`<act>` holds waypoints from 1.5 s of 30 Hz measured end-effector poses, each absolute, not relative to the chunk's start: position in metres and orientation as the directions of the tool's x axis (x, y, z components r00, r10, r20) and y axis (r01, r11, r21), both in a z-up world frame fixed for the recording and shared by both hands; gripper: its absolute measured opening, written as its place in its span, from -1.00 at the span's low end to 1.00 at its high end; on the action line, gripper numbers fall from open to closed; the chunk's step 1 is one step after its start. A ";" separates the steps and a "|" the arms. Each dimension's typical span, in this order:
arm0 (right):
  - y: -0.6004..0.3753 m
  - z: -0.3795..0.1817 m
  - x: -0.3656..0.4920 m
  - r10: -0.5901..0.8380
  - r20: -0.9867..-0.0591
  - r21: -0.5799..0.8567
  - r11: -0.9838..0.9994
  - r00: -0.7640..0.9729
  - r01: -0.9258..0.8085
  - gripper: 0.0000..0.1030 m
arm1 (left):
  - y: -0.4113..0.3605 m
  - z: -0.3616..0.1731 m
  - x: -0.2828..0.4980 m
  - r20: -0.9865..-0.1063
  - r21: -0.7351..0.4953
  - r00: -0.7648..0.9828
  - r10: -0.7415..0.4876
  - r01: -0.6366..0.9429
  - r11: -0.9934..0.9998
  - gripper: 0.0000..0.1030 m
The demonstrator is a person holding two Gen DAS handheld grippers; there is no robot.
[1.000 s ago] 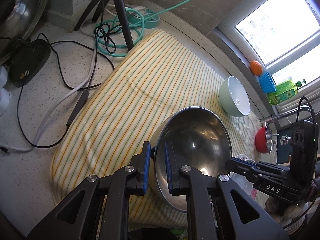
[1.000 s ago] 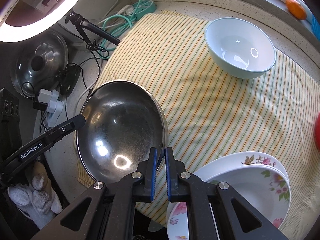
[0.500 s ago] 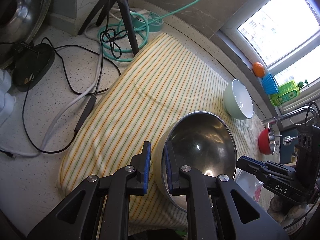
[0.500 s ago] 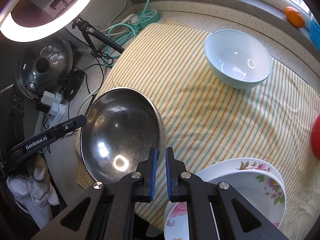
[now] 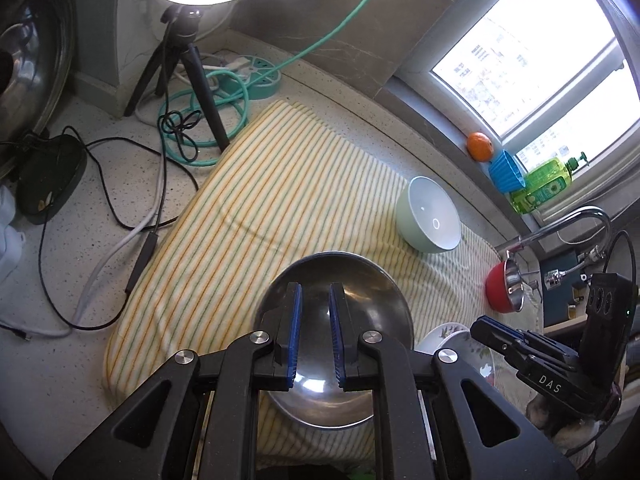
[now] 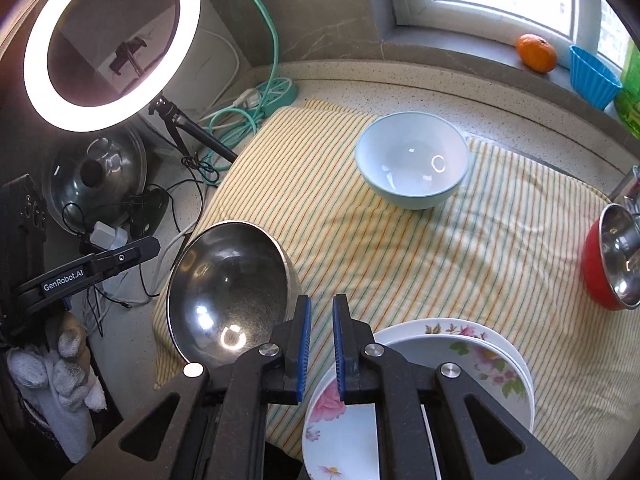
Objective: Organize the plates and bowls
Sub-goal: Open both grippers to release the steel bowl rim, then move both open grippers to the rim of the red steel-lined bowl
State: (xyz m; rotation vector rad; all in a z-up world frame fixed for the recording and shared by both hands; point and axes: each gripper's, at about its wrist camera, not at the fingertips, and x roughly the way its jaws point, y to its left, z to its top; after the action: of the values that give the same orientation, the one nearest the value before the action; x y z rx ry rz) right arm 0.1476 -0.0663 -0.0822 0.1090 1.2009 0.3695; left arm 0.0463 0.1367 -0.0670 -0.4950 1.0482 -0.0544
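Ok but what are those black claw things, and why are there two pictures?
They are two grabbers that a person holds, one in each hand. Each carries a camera looking along its two fingers, so one picture comes from the left gripper and the other from the right gripper. On the striped cloth sit a steel bowl, a pale green bowl, stacked flowered plates and, at its edge, a red bowl. Both grippers have their fingers slightly apart and hold nothing.

- Steel bowl (image 6: 228, 292) — shiny, empty, tilted, near edge of striped cloth (image 6: 400, 256).
- Pale green bowl (image 6: 412, 164) — upright, empty, far side.
- Floral plates (image 6: 472, 356) stacked at near edge.
- Red-sided steel bowl (image 6: 610, 260) tipped sideways.
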 end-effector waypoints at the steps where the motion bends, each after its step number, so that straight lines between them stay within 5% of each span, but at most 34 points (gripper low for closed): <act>1: -0.072 -0.080 0.145 0.332 -0.885 0.274 0.938 0.327 -0.210 -0.72 | 0.131 -0.065 0.048 -0.813 -0.419 0.510 -0.281 -0.177 0.891 -0.77; 28: -0.310 -0.072 0.098 0.170 -0.826 0.305 0.937 0.538 0.171 -0.69 | -0.081 -0.070 0.106 -0.800 -0.461 0.372 -0.471 0.121 0.879 -0.77; 45: -0.371 -0.102 0.148 0.126 -0.817 0.283 0.938 0.562 0.202 -0.67 | -0.184 -0.096 0.163 -0.852 -0.338 0.342 -0.398 0.221 0.915 -0.76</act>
State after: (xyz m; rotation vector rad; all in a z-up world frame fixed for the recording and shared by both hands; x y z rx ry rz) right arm 0.1484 -0.3711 -0.1019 0.3672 0.9785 -0.0456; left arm 0.1626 -0.1838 -0.0962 -0.1739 1.1552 -0.4050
